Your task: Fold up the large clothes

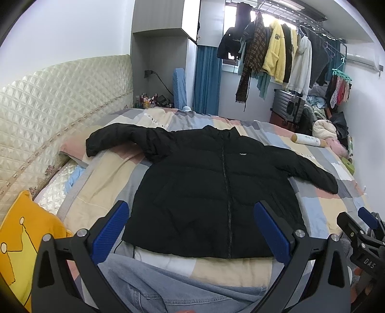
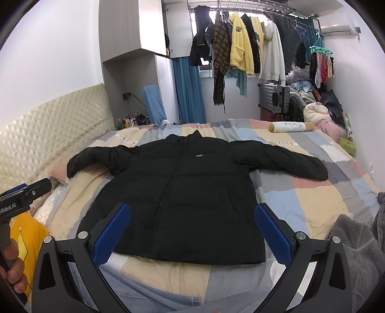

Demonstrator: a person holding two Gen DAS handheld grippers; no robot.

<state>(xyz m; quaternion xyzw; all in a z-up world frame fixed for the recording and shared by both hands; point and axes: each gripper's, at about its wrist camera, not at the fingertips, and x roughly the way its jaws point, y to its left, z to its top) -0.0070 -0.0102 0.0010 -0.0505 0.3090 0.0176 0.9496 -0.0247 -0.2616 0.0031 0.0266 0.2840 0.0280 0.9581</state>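
Black puffer jacket (image 1: 204, 192) flat on patchwork-quilted bed (image 1: 320, 204), collar pointing away, sleeves spread sideways; left tongs (image 1: 192, 231) and right tongs (image 2: 192, 231) wide, empty.

Patchwork bedspread (image 1: 113, 178) covers the bed. Quilted cream headboard (image 1: 48, 106) at left. Yellow cushion (image 1: 21, 228) lies at near left corner. Garments hang on overhead rack (image 2: 255, 9); grey suitcase (image 2: 274, 97) stands beneath. White cylindrical bolster (image 2: 291, 127) rests at far right.

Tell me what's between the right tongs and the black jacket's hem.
Only bare patchwork bedcover lies between the open right tongs and the black jacket hem, shown in the right wrist view.
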